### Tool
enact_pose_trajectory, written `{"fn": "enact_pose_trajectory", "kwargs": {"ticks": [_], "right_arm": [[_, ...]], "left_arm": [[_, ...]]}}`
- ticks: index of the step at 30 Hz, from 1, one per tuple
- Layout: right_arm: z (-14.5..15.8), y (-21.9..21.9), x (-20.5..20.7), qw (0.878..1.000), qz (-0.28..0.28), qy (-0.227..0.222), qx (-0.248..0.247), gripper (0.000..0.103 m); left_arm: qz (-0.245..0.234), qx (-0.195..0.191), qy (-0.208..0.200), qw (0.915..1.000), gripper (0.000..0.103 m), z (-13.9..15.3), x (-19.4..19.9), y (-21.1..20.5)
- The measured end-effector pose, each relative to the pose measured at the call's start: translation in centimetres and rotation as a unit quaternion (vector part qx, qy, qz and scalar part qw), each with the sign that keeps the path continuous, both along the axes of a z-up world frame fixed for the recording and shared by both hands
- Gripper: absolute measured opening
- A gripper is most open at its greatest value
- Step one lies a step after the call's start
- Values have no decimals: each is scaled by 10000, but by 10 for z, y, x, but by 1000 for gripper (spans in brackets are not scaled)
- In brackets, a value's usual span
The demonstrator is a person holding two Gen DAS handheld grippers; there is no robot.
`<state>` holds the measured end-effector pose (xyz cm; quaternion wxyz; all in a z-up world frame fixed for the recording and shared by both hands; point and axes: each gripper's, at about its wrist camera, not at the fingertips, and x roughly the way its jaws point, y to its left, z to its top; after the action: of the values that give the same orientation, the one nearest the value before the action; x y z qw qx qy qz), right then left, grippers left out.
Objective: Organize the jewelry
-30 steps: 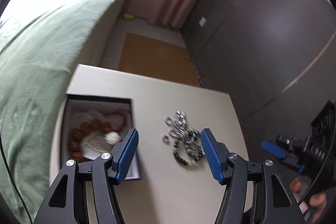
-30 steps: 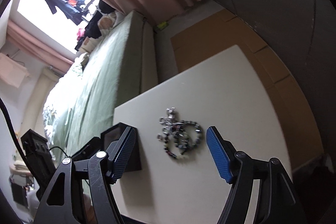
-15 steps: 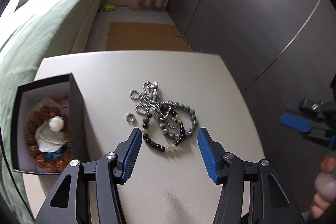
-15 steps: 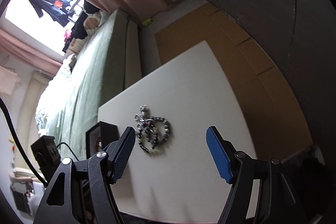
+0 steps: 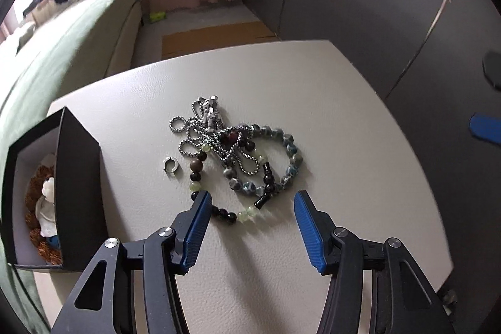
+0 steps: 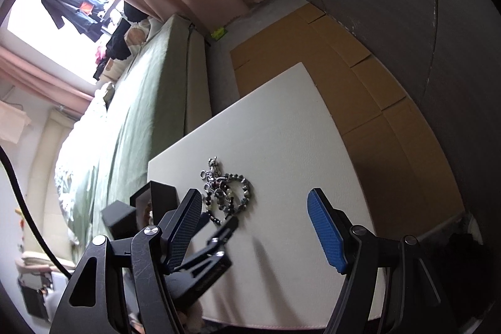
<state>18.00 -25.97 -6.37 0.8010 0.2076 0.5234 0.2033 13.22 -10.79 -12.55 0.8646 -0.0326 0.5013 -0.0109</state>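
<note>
A tangle of jewelry lies mid-table: a silver chain (image 5: 216, 133), a blue-grey bead bracelet (image 5: 289, 155), a dark and pale-green bead bracelet (image 5: 225, 213) and a small silver ring (image 5: 170, 168). My left gripper (image 5: 250, 208) is open and empty, low over the near end of the pile, its left pad beside the dark beads. A black box (image 5: 67, 193) with a brown bead bracelet and white piece inside stands at the left. My right gripper (image 6: 253, 215) is open and empty, farther back; the pile (image 6: 227, 193) and box (image 6: 158, 199) show ahead of it.
The white table (image 5: 328, 115) ends close on the right by a dark wall. A green bed (image 5: 62, 46) runs along the left. Brown cardboard (image 6: 360, 77) lies on the floor beyond the table. The left gripper's fingers (image 6: 219, 237) show in the right wrist view.
My left gripper has moved forward and down onto the jewelry pile, which now looks much larger. The right gripper has drawn back and swung a little right. Both stay open.
</note>
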Motion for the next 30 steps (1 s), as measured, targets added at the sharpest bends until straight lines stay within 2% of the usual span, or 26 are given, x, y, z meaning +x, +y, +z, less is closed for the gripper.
{"fn": "enact_pose_trajectory", "kwargs": {"ticks": [2, 4, 6, 8, 9, 12, 19, 25, 26, 30], "right_arm": [[-2, -1, 0, 10000, -10, 32, -25, 70], [-2, 0, 0, 10000, -17, 38, -86, 70], [-2, 0, 0, 9999, -9, 33, -128, 70], [-3, 1, -1, 9999, 20, 32, -158, 70], [-3, 1, -1, 9998, 35, 35, -186, 70], [-4, 4, 0, 9997, 62, 31, -240, 70], [-9, 16, 1, 9992, 162, 88, -347, 70], [-16, 31, 2, 9988, 254, 118, -402, 70], [-17, 32, 3, 9988, 275, 129, -391, 70], [-23, 46, 4, 9981, 385, 150, -456, 70]], "left_arm": [[-61, 155, -27, 9999, 56, -1, -1, -4], [-103, 379, -66, 9992, 50, -1, -2, -7], [-24, 517, -86, 9986, 22, 0, -2, -4], [-7, 67, 77, 9999, 7, -1, 0, 5], [62, -187, 99, 9998, 7, -2, 0, 12], [140, -281, -4, 9995, 7, 5, -3, 22], [169, -1012, -297, 9943, 6, 37, -10, 45], [317, -1434, -592, 9874, 5, 66, -14, 67], [328, -1502, -625, 9861, 0, 70, -15, 70], [381, -1681, -778, 9820, 0, 83, -18, 82]]}}
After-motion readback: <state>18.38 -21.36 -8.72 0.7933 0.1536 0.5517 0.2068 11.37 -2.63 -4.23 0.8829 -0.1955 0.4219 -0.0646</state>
